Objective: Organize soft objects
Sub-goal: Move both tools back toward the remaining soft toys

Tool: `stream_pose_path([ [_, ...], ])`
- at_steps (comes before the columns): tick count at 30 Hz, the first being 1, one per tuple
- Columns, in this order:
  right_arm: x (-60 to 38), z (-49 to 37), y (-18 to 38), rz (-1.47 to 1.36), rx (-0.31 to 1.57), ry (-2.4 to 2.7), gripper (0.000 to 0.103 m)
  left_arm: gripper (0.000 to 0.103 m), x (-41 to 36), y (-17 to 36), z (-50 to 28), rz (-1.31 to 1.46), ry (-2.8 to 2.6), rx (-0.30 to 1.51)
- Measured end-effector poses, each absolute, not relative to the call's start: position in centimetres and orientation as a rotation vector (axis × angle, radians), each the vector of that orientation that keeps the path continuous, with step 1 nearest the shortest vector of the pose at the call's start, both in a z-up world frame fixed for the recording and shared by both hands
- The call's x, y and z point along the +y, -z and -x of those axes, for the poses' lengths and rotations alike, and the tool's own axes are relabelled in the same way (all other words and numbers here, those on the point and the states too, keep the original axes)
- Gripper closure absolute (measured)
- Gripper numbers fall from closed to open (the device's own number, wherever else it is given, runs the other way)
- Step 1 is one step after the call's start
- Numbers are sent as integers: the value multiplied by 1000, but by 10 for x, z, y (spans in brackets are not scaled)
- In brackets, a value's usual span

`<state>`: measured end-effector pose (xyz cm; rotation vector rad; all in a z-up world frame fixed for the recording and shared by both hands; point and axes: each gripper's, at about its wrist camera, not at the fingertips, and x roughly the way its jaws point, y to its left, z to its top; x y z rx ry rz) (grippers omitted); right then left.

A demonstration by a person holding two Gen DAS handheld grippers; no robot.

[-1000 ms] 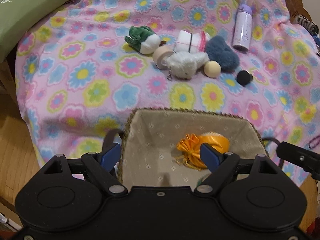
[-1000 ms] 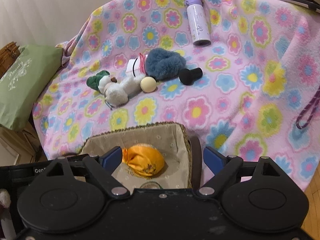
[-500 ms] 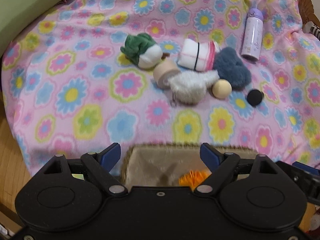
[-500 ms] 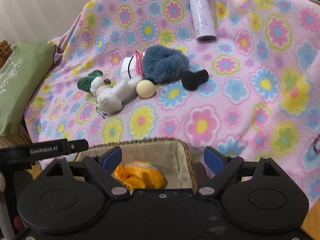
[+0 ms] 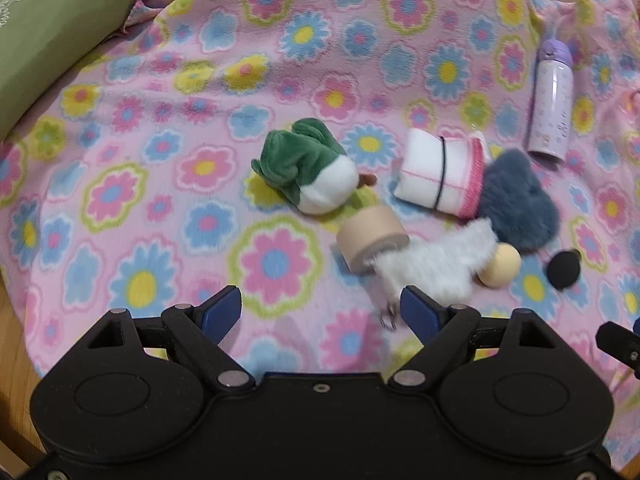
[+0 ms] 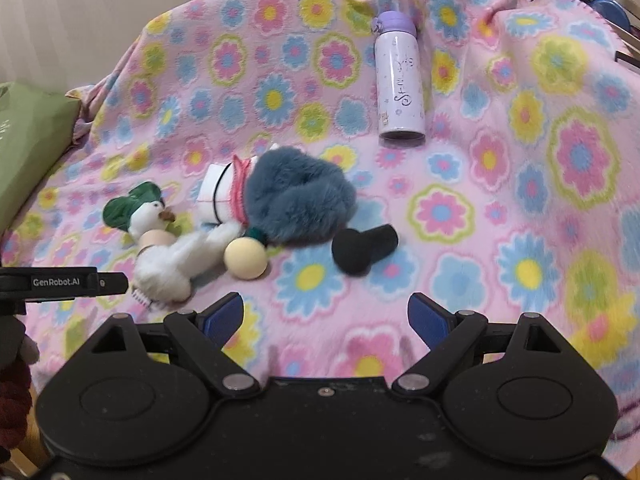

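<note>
Both grippers, left (image 5: 320, 314) and right (image 6: 326, 318), hang spread wide and empty over the fleecy flowered blanket (image 5: 120, 184), the fluffy white toy (image 5: 436, 266), smooth ball (image 6: 245, 258) and shaggy blue-grey plush (image 6: 298, 204) clustered just beyond.

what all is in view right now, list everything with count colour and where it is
blanket: 1, pink with coloured flowers, under everything
cushion: 1, green, left edge
plush toy: 1, green and white, left of the cluster
tape roll: 1, beige, lying between the plush toy and the fluffy toy
fluffy toy: 1, white, nearest the left gripper
rolled cloth: 1, white with pink trim and a black band, against the furry item
furry item: 1, grey-blue, right of the cloth
ball: 1, cream, beside the fluffy toy
foam piece: 1, black, right of the ball
bottle: 1, lilac, lying at the back
left gripper: 1, black with blue pads, open, empty
right gripper: 1, same, open, empty
</note>
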<state>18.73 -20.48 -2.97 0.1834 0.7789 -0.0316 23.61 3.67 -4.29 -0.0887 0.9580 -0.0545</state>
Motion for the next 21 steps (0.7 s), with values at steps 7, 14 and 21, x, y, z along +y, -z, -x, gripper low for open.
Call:
stream_pose_path([
  [7, -210, -206, 38, -208, 809, 47, 13, 20, 39, 54, -264, 69, 43, 977],
  [14, -209, -218, 47, -208, 833, 48, 13, 20, 37, 63, -291, 74, 37, 988],
  [21, -208, -232, 50, -159, 813, 68, 13, 17, 34, 67, -312, 111, 56, 1003],
])
